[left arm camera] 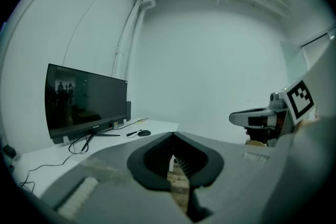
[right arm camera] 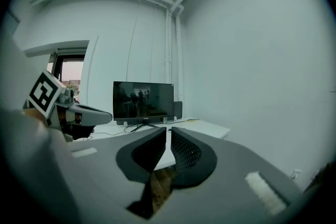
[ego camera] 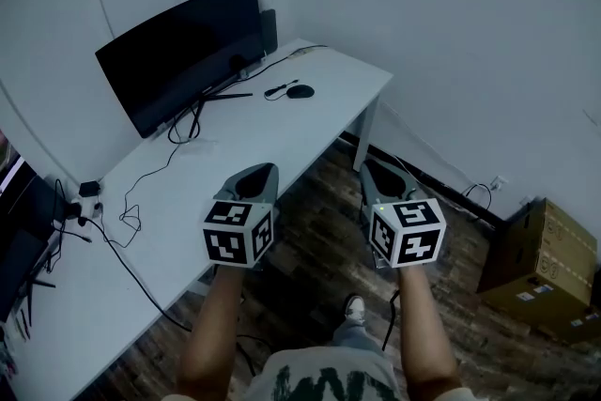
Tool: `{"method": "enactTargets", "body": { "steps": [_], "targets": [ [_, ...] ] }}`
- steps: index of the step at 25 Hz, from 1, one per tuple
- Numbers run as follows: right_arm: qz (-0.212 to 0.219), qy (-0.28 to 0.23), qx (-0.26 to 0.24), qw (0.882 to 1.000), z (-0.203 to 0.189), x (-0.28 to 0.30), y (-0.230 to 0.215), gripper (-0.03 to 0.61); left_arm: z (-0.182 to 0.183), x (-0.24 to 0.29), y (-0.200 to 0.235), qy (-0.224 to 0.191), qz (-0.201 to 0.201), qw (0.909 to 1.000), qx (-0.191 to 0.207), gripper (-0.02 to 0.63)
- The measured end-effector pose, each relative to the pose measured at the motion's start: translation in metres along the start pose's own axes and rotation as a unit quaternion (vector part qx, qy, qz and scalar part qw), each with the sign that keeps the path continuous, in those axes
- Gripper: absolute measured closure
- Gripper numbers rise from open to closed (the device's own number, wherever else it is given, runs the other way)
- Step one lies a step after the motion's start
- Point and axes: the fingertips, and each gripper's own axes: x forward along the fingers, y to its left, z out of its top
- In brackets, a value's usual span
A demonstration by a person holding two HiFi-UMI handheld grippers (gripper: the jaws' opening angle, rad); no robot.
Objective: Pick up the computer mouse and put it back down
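Observation:
A small black computer mouse (ego camera: 300, 91) lies on the white desk (ego camera: 216, 174) to the right of the monitor's stand, with its cable curling to its left. It also shows far ahead in the left gripper view, as the mouse (left arm camera: 144, 133). My left gripper (ego camera: 269, 168) hovers over the desk's near edge, well short of the mouse, its jaws together and empty. My right gripper (ego camera: 368, 162) hangs over the wooden floor beside the desk's corner, jaws nearly touching with nothing between them. In the right gripper view the jaws hide the mouse.
A wide black monitor (ego camera: 183, 56) stands at the desk's back, with cables trailing to a power strip (ego camera: 84, 202) on the left. A desk leg (ego camera: 366, 131) stands near my right gripper. Cardboard boxes (ego camera: 545, 268) sit on the wooden floor at right.

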Motion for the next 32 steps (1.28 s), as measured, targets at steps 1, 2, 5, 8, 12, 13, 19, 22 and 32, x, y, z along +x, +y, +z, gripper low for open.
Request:
{"method": "enactTargets", "body": {
  "steps": [1, 2, 5, 8, 12, 13, 19, 22, 32],
  "targets": [
    [0.003, 0.002, 0.0, 1.0, -0.001, 0.006, -0.006, 0.545, 0.001, 0.008, 0.001, 0.0, 0.003, 1.0, -0.001, 0.609],
    [0.005, 0.003, 0.0, 1.0, -0.001, 0.011, -0.014, 0.539, 0.003, 0.016, 0.001, 0.0, 0.006, 1.0, -0.002, 0.609],
    [0.01, 0.007, 0.003, 1.0, -0.001, 0.029, -0.04, 0.532, 0.007, 0.043, -0.003, 0.002, 0.013, 0.9999, -0.004, 0.609],
    [0.019, 0.012, 0.002, 1.0, 0.003, 0.049, -0.065, 0.522, 0.013, 0.072, -0.006, 0.007, 0.019, 0.9998, -0.007, 0.609],
    [0.026, 0.016, 0.005, 1.0, 0.008, 0.073, -0.099, 0.489, 0.023, 0.106, -0.009, 0.009, 0.028, 0.9995, -0.007, 0.609],
    [0.028, 0.017, 0.005, 0.999, 0.009, 0.078, -0.107, 0.479, 0.025, 0.114, -0.009, 0.009, 0.032, 0.9994, -0.007, 0.61],
    [0.04, 0.022, 0.009, 0.999, 0.014, 0.105, -0.146, 0.437, 0.034, 0.155, -0.014, 0.018, 0.048, 0.9987, -0.006, 0.61],
    [0.049, 0.024, 0.01, 0.998, 0.015, 0.117, -0.16, 0.415, 0.037, 0.172, -0.014, 0.021, 0.056, 0.9982, -0.007, 0.61],
    [0.089, 0.032, 0.011, 0.995, 0.019, 0.156, -0.19, 0.354, 0.043, 0.21, -0.009, 0.029, 0.093, 0.9951, -0.016, 0.609]
  ]
}}
